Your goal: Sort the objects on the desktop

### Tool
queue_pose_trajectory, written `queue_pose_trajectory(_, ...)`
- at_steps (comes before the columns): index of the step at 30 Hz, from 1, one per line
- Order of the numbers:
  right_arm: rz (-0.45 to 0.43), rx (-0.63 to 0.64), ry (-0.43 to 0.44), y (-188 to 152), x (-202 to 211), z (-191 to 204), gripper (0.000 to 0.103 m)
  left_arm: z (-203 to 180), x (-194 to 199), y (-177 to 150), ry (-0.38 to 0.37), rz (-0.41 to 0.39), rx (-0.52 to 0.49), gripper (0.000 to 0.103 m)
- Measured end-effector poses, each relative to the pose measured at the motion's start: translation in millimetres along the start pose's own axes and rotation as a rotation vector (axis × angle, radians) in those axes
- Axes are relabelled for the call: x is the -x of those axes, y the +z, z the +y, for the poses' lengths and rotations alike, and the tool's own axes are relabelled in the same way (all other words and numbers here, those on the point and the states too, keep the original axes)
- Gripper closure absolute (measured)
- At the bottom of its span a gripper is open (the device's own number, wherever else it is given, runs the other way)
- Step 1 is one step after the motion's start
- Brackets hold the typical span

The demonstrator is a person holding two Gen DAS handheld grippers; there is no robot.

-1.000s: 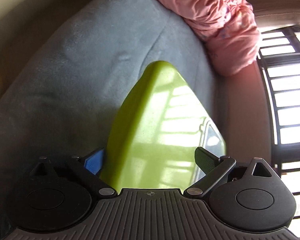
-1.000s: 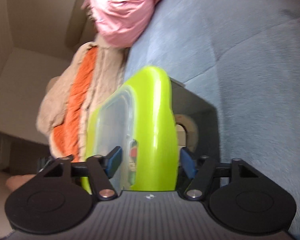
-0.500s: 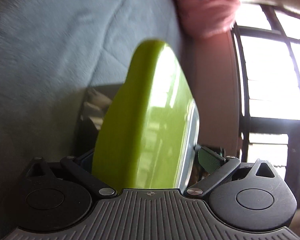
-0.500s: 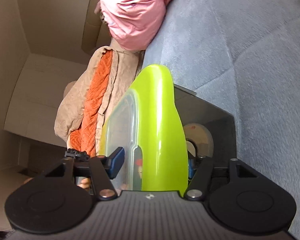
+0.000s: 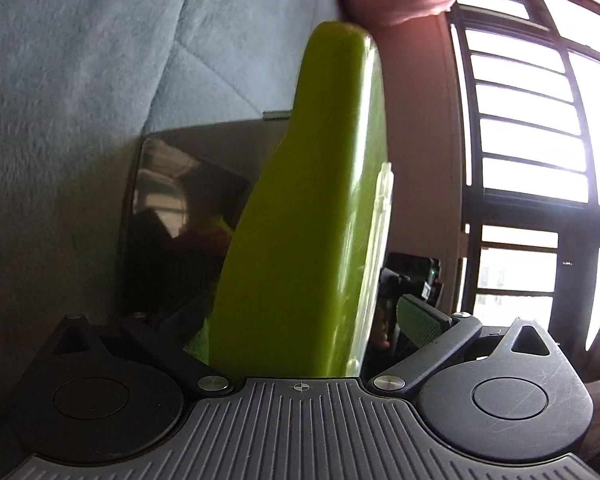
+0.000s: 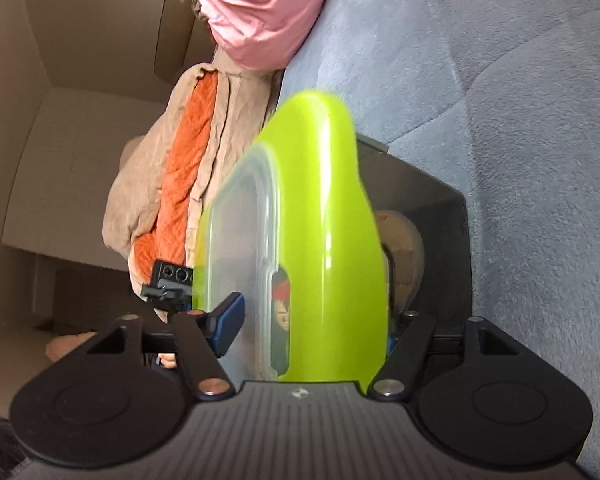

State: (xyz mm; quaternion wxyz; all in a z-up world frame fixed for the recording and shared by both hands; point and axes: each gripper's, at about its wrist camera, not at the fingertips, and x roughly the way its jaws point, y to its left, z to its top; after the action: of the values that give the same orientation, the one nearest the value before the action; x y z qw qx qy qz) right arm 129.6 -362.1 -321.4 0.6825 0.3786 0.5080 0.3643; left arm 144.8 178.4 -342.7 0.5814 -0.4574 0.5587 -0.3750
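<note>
Lime-green container with clear lid: stands on edge between both grippers, long axis running away from each camera, far end rounded, lid face turned sideways. Left gripper: jaws at their widest; green-padded finger stands apart from the lid edge, the other finger is hidden behind the green shell, contact there not visible. Right gripper: jaws opening, container between them; blue pad just beside the clear lid, opposite finger against the green side. Behind the container: dark open box holding a pale round item. Surroundings: grey-blue upholstery, pink cloth, orange-and-tan fabric, barred window.
</note>
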Motion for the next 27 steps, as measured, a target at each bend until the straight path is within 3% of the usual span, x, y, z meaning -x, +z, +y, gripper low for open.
queue_pose_trajectory(3,-0.039,0.017,-0.028,0,-1,3,0.031,-5,4,9,-0.021,-0.064,0.009,0.000)
queue_pose_trajectory(8,-0.115,0.028,0.029,9,7,-1,0.041,-16,-6,20,-0.013,-0.076,-0.022,0.000)
queue_pose_trajectory(13,-0.160,0.021,0.066,27,5,-8,0.041,-25,5,41,-0.101,-0.169,-0.032,0.000)
queue_pose_trajectory(15,-0.175,0.026,0.082,36,2,-8,0.041,-37,11,55,-0.077,-0.218,-0.069,0.000)
queue_pose_trajectory(18,-0.197,0.031,0.107,51,-3,-11,0.041,-44,12,81,-0.086,-0.227,-0.065,0.000)
queue_pose_trajectory(21,-0.209,0.012,0.154,69,-9,-15,0.042,-40,7,98,-0.032,-0.241,-0.047,0.000)
queue_pose_trajectory(24,-0.212,0.018,0.151,86,-15,-17,0.043,-32,8,96,-0.024,-0.251,-0.015,0.000)
queue_pose_trajectory(27,-0.208,0.002,0.145,98,-20,-22,0.047,-23,21,71,-0.068,-0.240,0.012,0.000)
